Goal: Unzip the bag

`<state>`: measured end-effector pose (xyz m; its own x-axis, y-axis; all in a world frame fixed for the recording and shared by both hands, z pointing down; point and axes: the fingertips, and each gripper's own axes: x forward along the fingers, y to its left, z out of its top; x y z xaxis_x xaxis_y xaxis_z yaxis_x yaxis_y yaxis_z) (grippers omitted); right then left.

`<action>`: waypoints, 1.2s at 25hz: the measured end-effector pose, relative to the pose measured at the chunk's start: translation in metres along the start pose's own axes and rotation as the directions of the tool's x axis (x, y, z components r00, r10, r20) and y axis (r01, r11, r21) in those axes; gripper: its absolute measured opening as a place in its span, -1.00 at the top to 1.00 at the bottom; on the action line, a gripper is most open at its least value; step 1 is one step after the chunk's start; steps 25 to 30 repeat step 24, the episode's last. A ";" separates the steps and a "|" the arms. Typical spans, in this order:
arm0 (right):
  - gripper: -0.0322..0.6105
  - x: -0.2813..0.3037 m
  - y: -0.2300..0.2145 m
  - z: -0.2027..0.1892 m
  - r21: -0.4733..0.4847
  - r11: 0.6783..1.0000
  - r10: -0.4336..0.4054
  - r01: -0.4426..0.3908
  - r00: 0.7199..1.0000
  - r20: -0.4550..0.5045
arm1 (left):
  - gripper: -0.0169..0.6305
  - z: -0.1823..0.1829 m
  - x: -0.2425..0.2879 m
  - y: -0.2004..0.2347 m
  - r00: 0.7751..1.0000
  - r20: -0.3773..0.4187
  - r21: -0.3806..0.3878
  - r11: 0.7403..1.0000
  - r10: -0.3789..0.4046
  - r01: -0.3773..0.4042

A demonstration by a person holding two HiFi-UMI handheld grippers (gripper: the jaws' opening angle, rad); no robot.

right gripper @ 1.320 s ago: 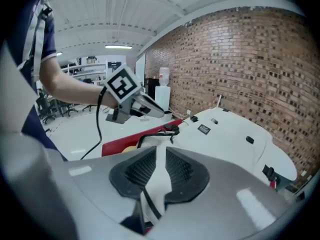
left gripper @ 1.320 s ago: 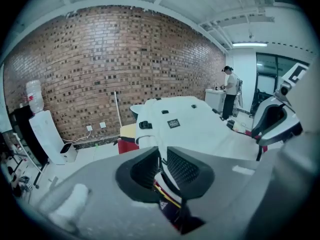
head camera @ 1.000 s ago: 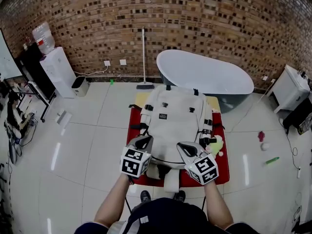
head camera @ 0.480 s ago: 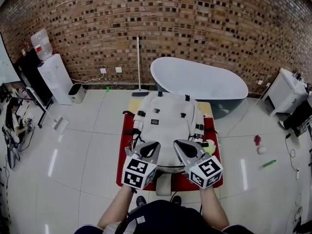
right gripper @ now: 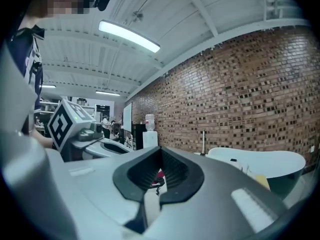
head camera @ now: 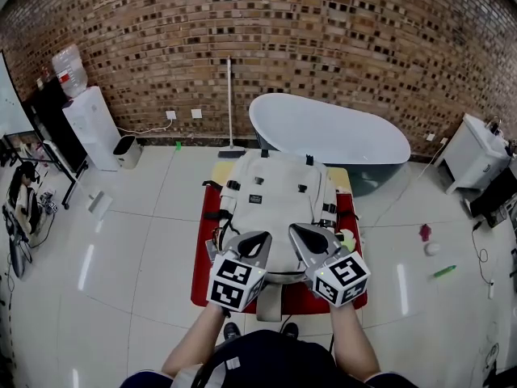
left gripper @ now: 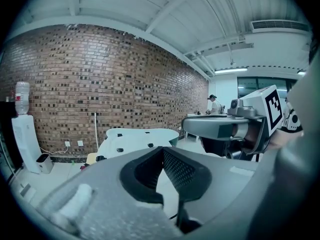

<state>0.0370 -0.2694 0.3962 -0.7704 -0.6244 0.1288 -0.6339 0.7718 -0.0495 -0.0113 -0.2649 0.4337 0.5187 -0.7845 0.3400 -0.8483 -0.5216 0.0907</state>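
Both closed, left tongs point(head camera: 262, 235), right tongs point(head camera: 295, 229), over beige bag point(head camera: 279, 188)

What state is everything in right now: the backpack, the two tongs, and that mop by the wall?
Backpack: lying flat on the red table, zip looks closed.
Left tongs: shut, empty, above the backpack's near end.
Right tongs: shut, empty, beside the left tongs.
Mop: standing upright against the brick wall.
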 end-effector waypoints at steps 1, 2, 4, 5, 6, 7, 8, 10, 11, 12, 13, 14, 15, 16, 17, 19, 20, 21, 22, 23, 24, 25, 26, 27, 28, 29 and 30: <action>0.89 0.000 0.000 0.001 -0.001 1.000 0.000 0.000 1.000 0.003 | 0.94 0.000 0.000 0.000 1.000 0.000 0.001 1.000 0.000 0.000; 0.89 -0.001 0.000 0.002 -0.001 1.000 0.001 -0.001 1.000 0.005 | 0.94 0.000 -0.001 0.000 1.000 0.000 0.004 1.000 0.000 0.000; 0.88 -0.001 0.000 0.004 -0.001 1.000 0.002 -0.002 1.000 0.009 | 0.94 0.002 -0.001 -0.001 1.000 -0.001 0.004 1.000 -0.005 0.005; 0.88 -0.001 0.000 0.004 -0.003 1.000 0.002 -0.002 1.000 0.010 | 0.94 0.003 -0.001 -0.001 1.000 0.000 0.004 1.000 -0.008 0.008; 0.88 -0.001 -0.001 0.005 -0.005 1.000 0.002 -0.002 1.000 0.011 | 0.94 0.004 -0.001 -0.001 1.000 0.000 0.006 1.000 -0.010 0.010; 0.88 0.000 -0.001 0.005 -0.007 1.000 0.000 0.000 1.000 0.011 | 0.94 0.004 -0.001 -0.001 1.000 0.001 0.008 1.000 -0.010 0.010; 0.88 0.000 -0.002 0.006 -0.008 1.000 -0.001 0.001 1.000 0.012 | 0.94 0.005 -0.001 -0.001 1.000 0.001 0.009 1.000 -0.010 0.010; 0.88 -0.001 -0.001 0.006 -0.007 1.000 -0.003 0.003 1.000 0.013 | 0.94 0.004 -0.001 -0.001 1.000 -0.001 0.007 1.000 -0.012 0.012; 0.88 -0.002 -0.001 0.007 -0.006 1.000 -0.003 0.003 1.000 0.014 | 0.94 0.004 -0.001 -0.002 1.000 -0.002 0.006 1.000 -0.013 0.013; 0.88 -0.003 -0.001 0.007 -0.006 1.000 -0.004 0.004 1.000 0.015 | 0.94 0.004 -0.001 -0.002 1.000 -0.003 0.004 1.000 -0.014 0.014; 0.88 -0.004 -0.001 0.008 -0.006 1.000 -0.005 0.005 1.000 0.015 | 0.94 0.003 -0.001 -0.003 1.000 -0.004 0.003 1.000 -0.016 0.016; 0.88 -0.004 -0.001 0.008 -0.006 1.000 -0.006 0.006 1.000 0.015 | 0.94 0.003 -0.001 -0.004 1.000 -0.005 0.003 1.000 -0.017 0.017; 0.88 -0.004 -0.001 0.008 -0.006 1.000 -0.007 0.007 1.000 0.015 | 0.94 0.002 -0.001 -0.004 1.000 -0.006 0.004 1.000 -0.017 0.017; 0.88 -0.005 -0.001 0.008 -0.006 1.000 -0.008 0.008 1.000 0.015 | 0.94 0.001 -0.001 -0.003 1.000 -0.006 0.007 1.000 -0.015 0.015; 0.88 -0.005 -0.001 0.008 -0.006 1.000 -0.008 0.008 1.000 0.016 | 0.94 0.001 -0.001 -0.003 1.000 -0.005 0.008 1.000 -0.015 0.015; 0.88 -0.005 -0.001 0.008 -0.007 1.000 -0.008 0.008 1.000 0.015 | 0.94 0.002 -0.001 -0.004 1.000 -0.001 0.004 1.000 -0.019 0.019; 0.88 -0.005 0.000 0.008 -0.008 1.000 -0.008 0.008 1.000 0.014 | 0.94 0.003 -0.001 -0.004 1.000 0.001 0.003 1.000 -0.020 0.020; 0.88 -0.006 0.000 0.008 -0.009 1.000 -0.008 0.008 1.000 0.014 | 0.94 0.003 -0.002 -0.005 1.000 0.002 0.004 1.000 -0.020 0.020; 0.88 -0.006 0.000 0.009 -0.009 1.000 -0.007 0.008 1.000 0.013 | 0.94 0.004 -0.002 -0.004 1.000 0.002 0.006 1.000 -0.018 0.018; 0.88 -0.006 0.000 0.009 -0.009 1.000 -0.007 0.007 1.000 0.012 | 0.94 0.005 -0.002 -0.004 1.000 0.003 0.011 1.000 -0.015 0.015; 0.88 -0.006 0.000 0.010 -0.009 1.000 -0.007 0.007 1.000 0.012 | 0.94 0.005 -0.003 -0.003 1.000 0.004 0.016 1.000 -0.011 0.011; 0.88 -0.006 0.000 0.010 -0.009 1.000 -0.007 0.007 1.000 0.012 | 0.94 0.005 -0.003 -0.003 1.000 0.004 0.016 1.000 -0.011 0.011; 0.88 -0.006 0.000 0.010 -0.009 1.000 -0.007 0.007 1.000 0.012 | 0.94 0.005 -0.003 -0.003 1.000 0.004 0.016 1.000 -0.011 0.011; 0.88 -0.006 0.000 0.010 -0.009 1.000 -0.007 0.007 1.000 0.012 | 0.94 0.005 -0.003 -0.003 1.000 0.004 0.016 1.000 -0.011 0.011; 0.88 -0.006 0.000 0.010 -0.009 1.000 -0.007 0.007 1.000 0.012 | 0.94 0.005 -0.003 -0.003 1.000 0.004 0.016 1.000 -0.011 0.011; 0.88 -0.006 0.000 0.010 -0.009 1.000 -0.007 0.007 1.000 0.012 | 0.94 0.005 -0.003 -0.003 1.000 0.004 0.016 1.000 -0.011 0.011; 0.88 -0.006 0.000 0.010 -0.009 1.000 -0.007 0.007 1.000 0.012 | 0.94 0.005 -0.003 -0.003 1.000 0.004 0.016 1.000 -0.011 0.011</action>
